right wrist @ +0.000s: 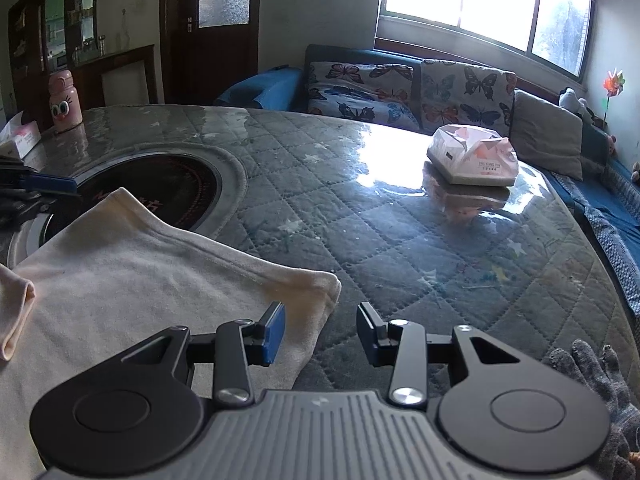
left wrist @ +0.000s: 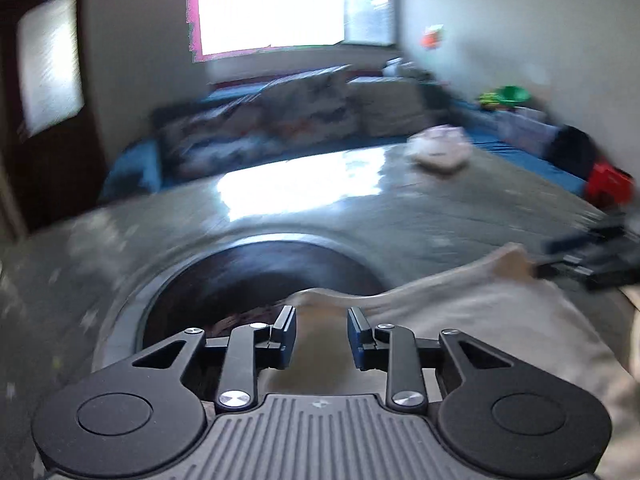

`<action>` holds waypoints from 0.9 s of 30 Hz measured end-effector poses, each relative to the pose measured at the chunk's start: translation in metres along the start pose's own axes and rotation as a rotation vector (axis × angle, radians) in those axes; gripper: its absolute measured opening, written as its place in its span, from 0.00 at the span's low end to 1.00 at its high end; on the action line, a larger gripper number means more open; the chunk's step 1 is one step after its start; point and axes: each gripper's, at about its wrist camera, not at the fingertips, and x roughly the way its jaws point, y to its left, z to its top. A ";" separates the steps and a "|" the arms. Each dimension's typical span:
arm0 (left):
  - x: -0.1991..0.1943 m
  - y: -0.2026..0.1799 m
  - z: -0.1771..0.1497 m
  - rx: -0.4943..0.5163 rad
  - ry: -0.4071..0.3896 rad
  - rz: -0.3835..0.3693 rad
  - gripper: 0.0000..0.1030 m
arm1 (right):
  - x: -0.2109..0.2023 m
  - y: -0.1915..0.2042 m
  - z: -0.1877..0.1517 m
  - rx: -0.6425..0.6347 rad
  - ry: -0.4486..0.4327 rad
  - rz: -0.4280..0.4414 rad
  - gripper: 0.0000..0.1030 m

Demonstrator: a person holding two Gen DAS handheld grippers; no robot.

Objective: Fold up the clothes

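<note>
Right wrist view shows a cream knitted cotton garment [right wrist: 132,280] lying flat on the grey quilted table cover [right wrist: 400,240], its ribbed hem partly over the dark round cooktop inset [right wrist: 168,192]. One corner of the cloth lies between the pads of the right gripper [right wrist: 318,332], whose jaws stand apart, not pressing it. A pink tissue pack [right wrist: 472,156] sits farther back. Left wrist view, blurred, shows the left gripper [left wrist: 322,336] narrowly parted over the cloth's other edge, gripping nothing.

Bright window [right wrist: 486,8] behind butterfly-cushioned sofa [right wrist: 408,88]
</note>
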 end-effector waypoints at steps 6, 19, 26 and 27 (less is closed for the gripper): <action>0.025 0.035 0.007 -0.185 0.034 0.027 0.20 | 0.004 -0.001 0.001 0.024 0.003 -0.002 0.38; 0.026 0.013 -0.002 -0.071 0.060 -0.037 0.19 | 0.012 0.001 0.002 0.026 0.005 0.014 0.38; 0.020 -0.006 -0.011 0.032 0.057 -0.061 0.31 | 0.015 0.002 0.003 0.039 0.003 0.035 0.38; 0.020 -0.005 -0.012 0.036 0.058 -0.060 0.38 | 0.015 0.001 0.003 0.043 0.003 0.040 0.38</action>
